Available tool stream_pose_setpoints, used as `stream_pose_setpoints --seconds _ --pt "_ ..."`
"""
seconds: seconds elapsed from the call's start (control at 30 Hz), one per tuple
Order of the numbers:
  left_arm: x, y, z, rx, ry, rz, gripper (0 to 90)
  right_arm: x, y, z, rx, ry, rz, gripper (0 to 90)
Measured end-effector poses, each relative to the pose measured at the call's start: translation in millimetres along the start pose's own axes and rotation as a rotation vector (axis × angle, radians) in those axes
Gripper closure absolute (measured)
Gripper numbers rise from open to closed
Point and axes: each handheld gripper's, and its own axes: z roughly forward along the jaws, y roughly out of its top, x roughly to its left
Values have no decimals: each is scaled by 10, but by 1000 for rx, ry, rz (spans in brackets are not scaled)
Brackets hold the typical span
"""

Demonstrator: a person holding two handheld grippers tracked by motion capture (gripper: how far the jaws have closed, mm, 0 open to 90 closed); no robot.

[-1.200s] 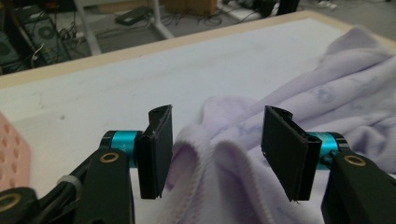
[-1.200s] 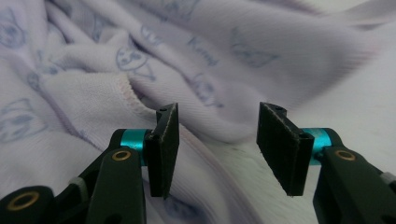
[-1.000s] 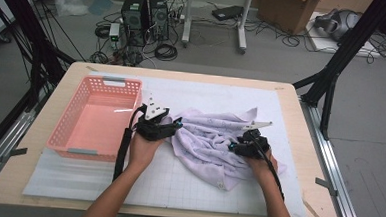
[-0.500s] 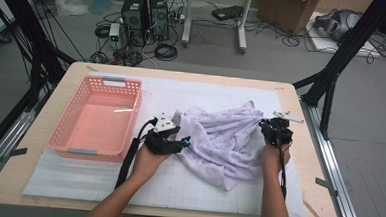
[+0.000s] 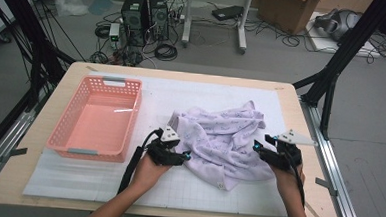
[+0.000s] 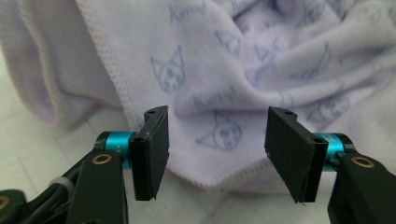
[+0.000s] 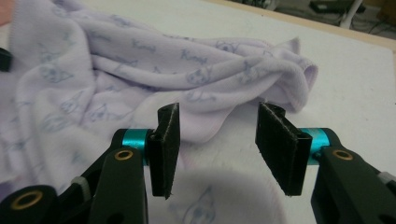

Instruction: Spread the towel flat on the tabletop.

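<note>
1. Between the left gripper's (image 5: 184, 156) fingers (image 6: 152, 151) and the right gripper's (image 5: 260, 144) fingers (image 7: 279, 147) lay the lilac towel (image 5: 223, 140), crumpled on the surface (image 5: 191, 96).
2. Both pairs stood apart, clamped on nothing; the right pair had just been opening, with cloth below them.
3. Spreading seemed under way.
4. Next, each likely needed a fresh hem to pinch.

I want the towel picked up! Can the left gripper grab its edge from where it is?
Probably yes. The left gripper is open and faces the towel hem, with nothing in between. It looks like it only needs to slide forward a little.
</note>
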Motion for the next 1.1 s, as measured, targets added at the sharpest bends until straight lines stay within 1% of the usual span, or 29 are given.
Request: stream_pose_setpoints --seconds 0.03,0.1,0.13,0.17,0.2,0.27,0.3,0.33,0.37,0.4,0.43,0.47,0.5,0.57,0.6,0.67,0.7,0.73,0.8,0.83,0.87,0.9,0.97,1.0,1.07,1.1 --pt "-15 -9 20 3 -11 -4 404 7 -45 -33 -6 -5 -2 492" --pt "-79 -18 73 32 -29 20 404 -20 -64 -53 18 -16 -6 487" --pt "-125 -23 95 31 -22 41 393 -39 -68 -62 6 -27 9 485" --pt "-174 -24 111 35 -8 78 369 -62 -67 -70 -3 -25 26 483" --pt "-202 -26 123 32 -3 98 371 -74 -62 -78 -13 -19 44 483" --pt "-235 -35 127 23 6 121 389 -66 -62 -71 -18 -21 33 484" --pt "-248 -40 120 22 0 136 421 -55 -64 -53 -11 -19 23 484" --pt "-271 -43 118 17 -15 151 485 -47 -66 -37 -1 -17 10 484" --pt "-289 -41 114 20 -24 168 575 -38 -69 -21 3 -17 -1 484" --pt "-319 -33 110 28 -35 188 663 -29 -69 -11 3 -16 -2 484" --pt "-345 -21 107 39 -35 214 752 -25 -68 -4 5 -11 -7 484" --pt "-366 -11 102 50 -30 238 803 -17 -66 -1 7 -10 -7 484" --pt "-354 -7 96 56 -34 248 834 -14 -62 -4 4 -11 -12 484" --pt "-308 0 86 61 -49 225 851 -13 -57 -22 4 -13 -7 485" --pt "-277 9 76 69 -46 215 854 -20 -56 -28 0 -14 -8 485" --pt "-181 25 35 82 13 208 856 -45 -57 -54 -7 -19 -1 486" --pt "-98 32 -3 73 40 180 857 -54 -58 -62 -8 -21 2 486" --pt "-12 45 -50 60 68 144 857 -70 -60 -72 -11 -24 4 487" --pt "159 74 -176 25 146 97 858 -96 -66 -79 -17 -29 15 488" --pt "222 80 -225 8 171 78 858 -107 -70 -75 -17 -30 23 489" --pt "258 81 -255 -5 192 66 857 -108 -74 -69 -13 -27 30 490" --pt "304 80 -297 -17 233 56 857 -109 -77 -58 -12 -24 28 493" --pt "361 73 -334 -22 260 41 854 -87 -80 -26 3 -17 20 500" --pt "389 64 -347 -24 269 20 851 -66 -77 -6 11 -7 18 504" --pt "409 55 -357 -31 271 4 830 -23 -60 48 19 13 9 505" --pt "413 51 -360 -38 272 2 806 -2 -47 83 21 28 15 505"
